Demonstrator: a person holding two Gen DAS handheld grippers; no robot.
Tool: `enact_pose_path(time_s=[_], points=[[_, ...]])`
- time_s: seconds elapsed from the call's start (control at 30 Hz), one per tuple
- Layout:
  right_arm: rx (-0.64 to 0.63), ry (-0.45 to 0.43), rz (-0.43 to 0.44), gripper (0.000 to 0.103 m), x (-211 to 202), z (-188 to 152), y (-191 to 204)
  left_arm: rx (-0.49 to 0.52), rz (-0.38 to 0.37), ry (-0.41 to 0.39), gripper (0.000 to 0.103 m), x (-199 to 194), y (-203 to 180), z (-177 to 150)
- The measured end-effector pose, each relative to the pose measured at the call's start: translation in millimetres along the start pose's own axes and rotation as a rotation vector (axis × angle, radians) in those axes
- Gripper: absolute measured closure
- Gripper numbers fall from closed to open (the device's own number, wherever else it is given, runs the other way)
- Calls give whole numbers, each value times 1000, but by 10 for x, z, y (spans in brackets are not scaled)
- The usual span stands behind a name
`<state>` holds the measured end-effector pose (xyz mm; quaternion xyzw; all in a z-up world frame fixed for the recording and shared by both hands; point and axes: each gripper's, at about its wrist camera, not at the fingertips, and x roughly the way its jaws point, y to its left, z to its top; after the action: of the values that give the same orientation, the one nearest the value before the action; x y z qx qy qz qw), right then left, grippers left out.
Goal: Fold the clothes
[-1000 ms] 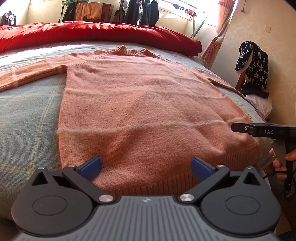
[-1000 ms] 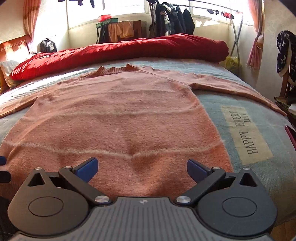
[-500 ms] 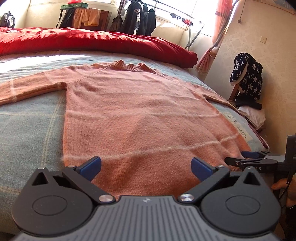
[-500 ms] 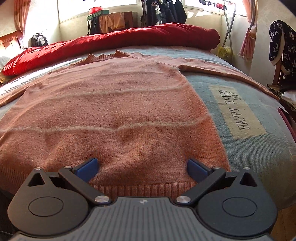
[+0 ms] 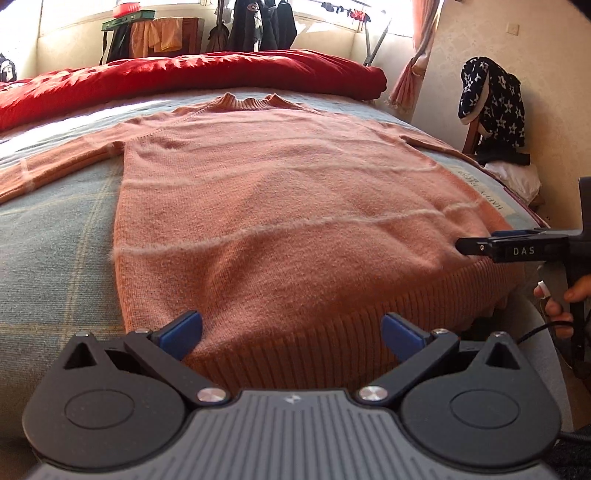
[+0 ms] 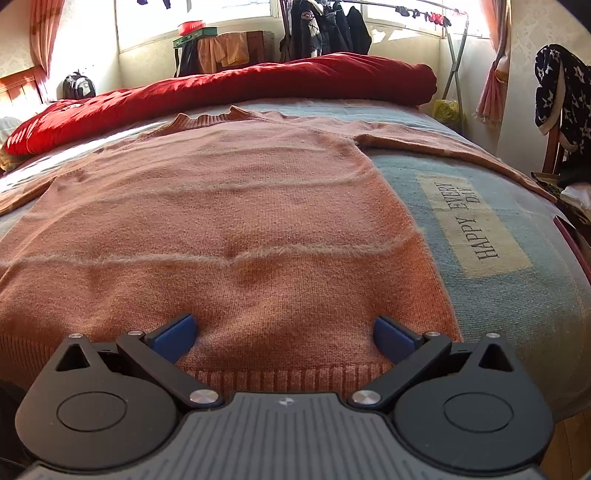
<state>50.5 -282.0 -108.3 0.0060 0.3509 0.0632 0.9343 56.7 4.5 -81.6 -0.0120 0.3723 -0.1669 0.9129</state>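
A salmon-pink knitted sweater with thin pale stripes lies flat on the bed, neck far, ribbed hem near me, both sleeves spread out sideways. My left gripper is open, its blue pads over the hem near the sweater's left corner. My right gripper is open too, low over the hem near the right corner. In the left wrist view the right gripper shows side-on at the sweater's right edge, a hand holding it.
The bed has a blue-grey plaid cover with a "HAPPY EVERY DAY" label. A rolled red quilt lies along the far side. A chair with a star-patterned garment stands right; clothes racks line the window.
Both grippers have settled lower and closer over the sweater's hem. The right gripper seen from the left moved up onto the sweater's right edge. Both stayed open.
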Motion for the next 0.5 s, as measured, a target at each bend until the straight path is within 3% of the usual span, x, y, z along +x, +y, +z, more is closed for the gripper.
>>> enact_pose_path(time_s=[0.27,0.5], points=[[1,-5,-5,0,-6,-9,8,-75,-100,-1,1,81,-1,271],[1,8,-8,0,-5,14,13,-69,-86,22,1,327,-24,358]])
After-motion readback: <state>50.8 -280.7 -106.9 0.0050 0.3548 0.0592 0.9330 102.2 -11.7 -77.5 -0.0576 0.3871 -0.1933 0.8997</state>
